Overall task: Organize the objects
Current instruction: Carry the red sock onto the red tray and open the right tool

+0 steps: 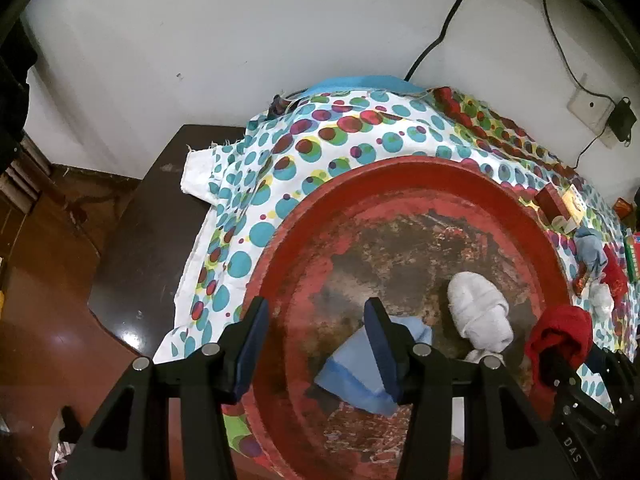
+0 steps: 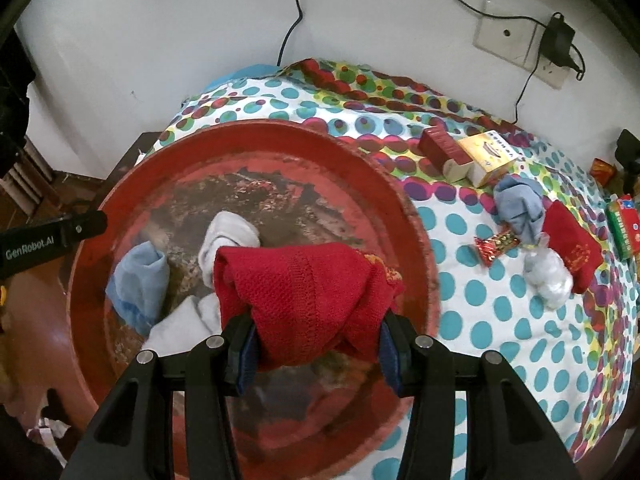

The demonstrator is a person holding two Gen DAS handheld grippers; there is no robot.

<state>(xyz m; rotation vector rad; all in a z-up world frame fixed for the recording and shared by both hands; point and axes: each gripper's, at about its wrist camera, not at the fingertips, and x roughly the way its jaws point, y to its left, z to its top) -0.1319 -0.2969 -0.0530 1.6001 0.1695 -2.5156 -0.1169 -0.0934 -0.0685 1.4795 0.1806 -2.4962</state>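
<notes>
A big worn red round tray [image 1: 400,172] [image 2: 256,132] lies on a dotted cloth. In it lie a light blue folded sock [image 1: 352,376] [image 2: 138,284] and a white rolled sock [image 1: 478,312] [image 2: 226,236]. My left gripper [image 1: 316,344] is open and empty above the tray's left part, beside the blue sock. My right gripper [image 2: 316,352] is shut on a red rolled sock [image 2: 304,292] and holds it over the tray; the red sock also shows in the left wrist view [image 1: 560,340].
On the dotted cloth [image 2: 500,320] right of the tray lie a grey-blue sock [image 2: 518,208], another red sock [image 2: 572,248], a white bundle [image 2: 550,276], a candy wrapper [image 2: 496,246], a red box [image 2: 444,150] and a yellow box [image 2: 486,156]. A dark table edge [image 1: 160,240] shows at left.
</notes>
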